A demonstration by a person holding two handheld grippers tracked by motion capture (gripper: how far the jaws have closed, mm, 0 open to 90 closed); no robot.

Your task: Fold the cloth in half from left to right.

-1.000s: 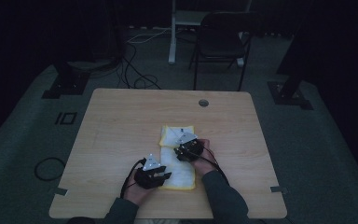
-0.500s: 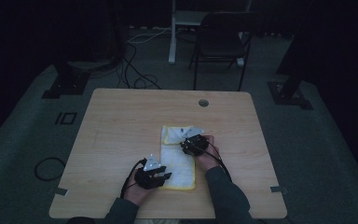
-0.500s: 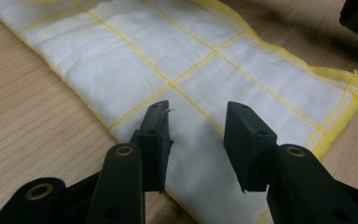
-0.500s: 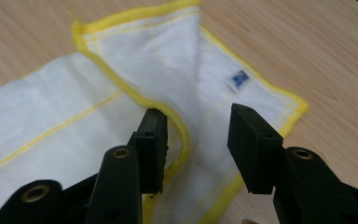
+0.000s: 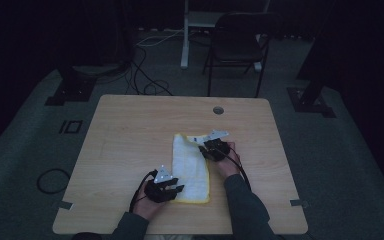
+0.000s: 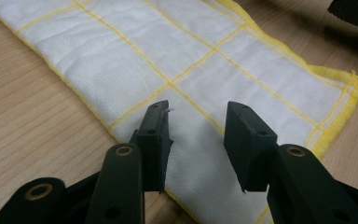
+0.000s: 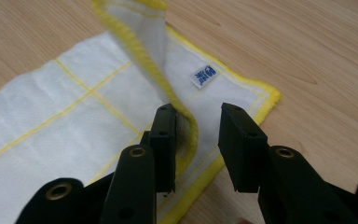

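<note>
High view: dark room, folding chair point(image 5: 240, 47) beyond table point(image 5: 130, 125), cables on floor behind. White cloth point(image 5: 190, 167) flat near table's front edge. Left gripper point(image 5: 166, 186) at cloth's near left corner, right gripper point(image 5: 215, 147) at far right corner.

Left gripper view: jaws apart over cloth point(image 6: 168, 60), nothing gripped, wood either side.

Right gripper view: jaws just closing, raised yellow hem point(image 7: 140, 51) between them, gap open beside right jaw; blue label point(image 7: 204, 74) just beyond.

Cloth point(image 6: 177, 70) runs off top/left edges in left gripper view; its label point(image 7: 203, 74) print too small to read. High view too dark for cloth detail.
</note>
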